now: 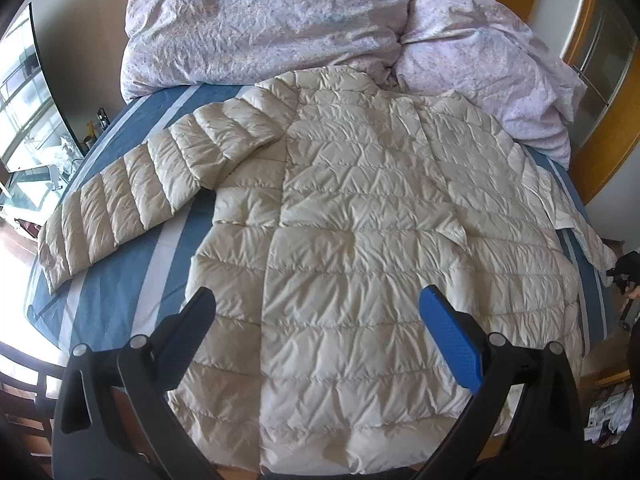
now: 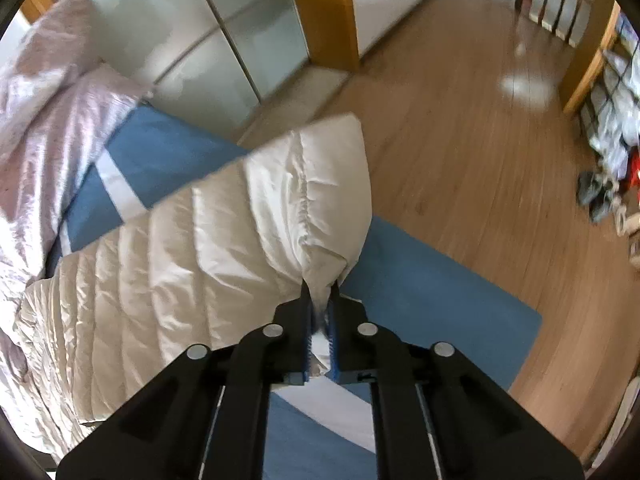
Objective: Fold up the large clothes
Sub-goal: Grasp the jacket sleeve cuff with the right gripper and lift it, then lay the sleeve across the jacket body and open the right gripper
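Right gripper (image 2: pixel 320 292) is pinching the cream quilted down jacket (image 1: pixel 360 208)'s sleeve cuff (image 2: pixel 324 220) at the blue-sheeted bed (image 2: pixel 420 300)'s right edge; left gripper (image 1: pixel 316 304) is gaping wide, holding nothing. Best swung flat across the back.

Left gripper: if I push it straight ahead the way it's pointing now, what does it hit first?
Most likely the cream puffer jacket spread on the bed. The left gripper is open and empty, with the jacket's lower back panel right between its fingers. Depth is hard to judge.

I note: cream quilted jacket (image 1: pixel 360 220); blue bedsheet (image 1: pixel 120 308) with white stripes; pale pink mottled duvet (image 1: pixel 260 20); warm brown wood floor (image 2: pixel 460 120).
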Demonstrator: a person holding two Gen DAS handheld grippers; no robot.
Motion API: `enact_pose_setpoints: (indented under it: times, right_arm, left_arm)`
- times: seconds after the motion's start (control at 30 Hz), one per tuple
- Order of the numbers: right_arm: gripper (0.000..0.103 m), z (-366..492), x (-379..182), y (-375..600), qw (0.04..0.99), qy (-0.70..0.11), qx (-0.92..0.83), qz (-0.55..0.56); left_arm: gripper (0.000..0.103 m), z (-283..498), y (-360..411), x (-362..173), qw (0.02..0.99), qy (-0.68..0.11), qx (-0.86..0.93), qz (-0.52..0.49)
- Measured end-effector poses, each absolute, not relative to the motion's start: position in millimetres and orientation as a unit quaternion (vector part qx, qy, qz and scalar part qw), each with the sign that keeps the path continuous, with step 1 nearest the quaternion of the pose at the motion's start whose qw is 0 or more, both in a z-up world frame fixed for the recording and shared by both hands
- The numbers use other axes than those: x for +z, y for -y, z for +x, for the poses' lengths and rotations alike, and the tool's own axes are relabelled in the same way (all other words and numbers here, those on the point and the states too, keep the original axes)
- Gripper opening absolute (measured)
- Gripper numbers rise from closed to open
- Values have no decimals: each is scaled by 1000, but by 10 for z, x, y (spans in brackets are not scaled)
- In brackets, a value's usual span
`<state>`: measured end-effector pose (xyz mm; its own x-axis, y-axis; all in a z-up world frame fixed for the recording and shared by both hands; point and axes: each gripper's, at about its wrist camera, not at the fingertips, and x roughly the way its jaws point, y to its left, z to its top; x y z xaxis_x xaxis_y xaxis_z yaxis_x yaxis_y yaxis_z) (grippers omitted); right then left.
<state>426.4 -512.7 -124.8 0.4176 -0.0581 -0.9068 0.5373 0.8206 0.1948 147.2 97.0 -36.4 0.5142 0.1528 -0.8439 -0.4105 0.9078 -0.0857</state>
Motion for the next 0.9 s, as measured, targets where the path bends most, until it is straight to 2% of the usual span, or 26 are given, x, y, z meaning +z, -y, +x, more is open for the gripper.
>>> enact_pose_setpoints:
  times: [0.27, 0.43, 0.67, 0.9]
  right_arm:
    - [6, 4515, -430, 4149, 875, -442, -58, 190]
    - [6, 4631, -107, 2958, 879, -444, 67, 161]
    - [5, 4516, -178, 1110, 850, -474, 212, 89]
    - [5, 4266, -496, 153, 821, -508, 256, 44]
  left_arm:
    - [101, 1549, -1309, -371, 857, -452, 200, -149]
    - [101, 1537, -1504, -365, 856, -440, 229, -145]
    - [101, 1388, -1882, -428, 847, -432, 255, -175]
    - [101, 1151, -2255, -506, 837, -426, 280, -199]
